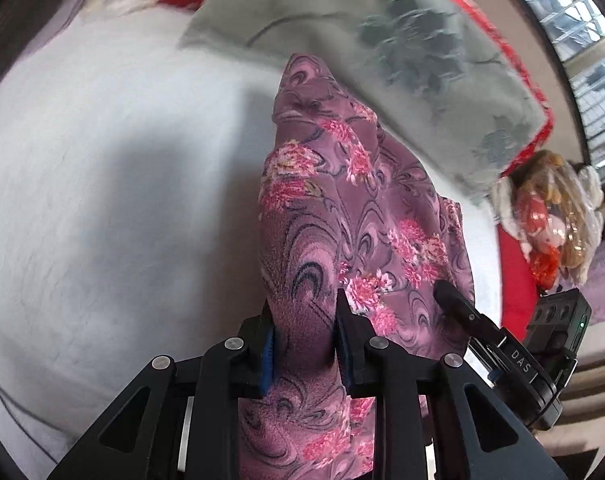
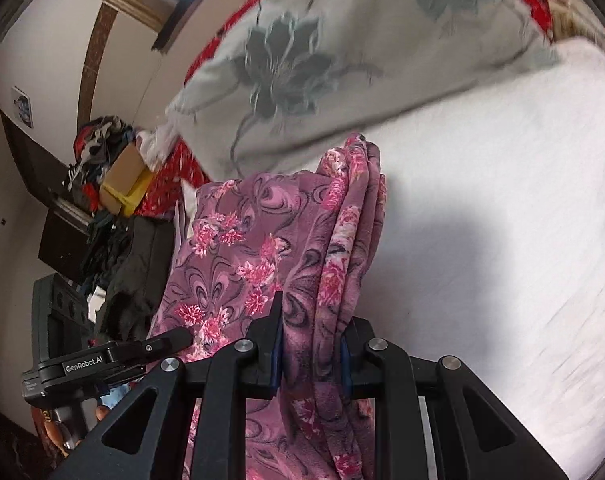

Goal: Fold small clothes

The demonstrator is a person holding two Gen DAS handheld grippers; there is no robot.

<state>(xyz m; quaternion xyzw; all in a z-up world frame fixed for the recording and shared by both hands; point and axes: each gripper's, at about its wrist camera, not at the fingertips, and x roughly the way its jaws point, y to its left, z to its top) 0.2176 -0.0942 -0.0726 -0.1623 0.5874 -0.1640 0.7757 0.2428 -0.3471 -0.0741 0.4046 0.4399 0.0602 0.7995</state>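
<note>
Both gripping the purple floral garment [image 1: 342, 208], left gripper [image 1: 302, 344] and right gripper [image 2: 312, 348] fingers clamping bunched folds; handling soft, light, floppy; better pinching along hems above the bed [image 1: 102, 180]

Daylight from a window [image 1: 574, 40] keeps both views bright, with soft grey shadows on the white bed [image 1: 82, 200]. The flowered pillow [image 2: 302, 60] smears with motion blur (strongest toward the edges). Fisheye bending and dark corners frame each picture.

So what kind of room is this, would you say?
Most likely a bedroom in a home. There's a bed with a white sheet, a grey flowered quilt folded at its far side, and a cluttered pile of clothes against the wall.
</note>
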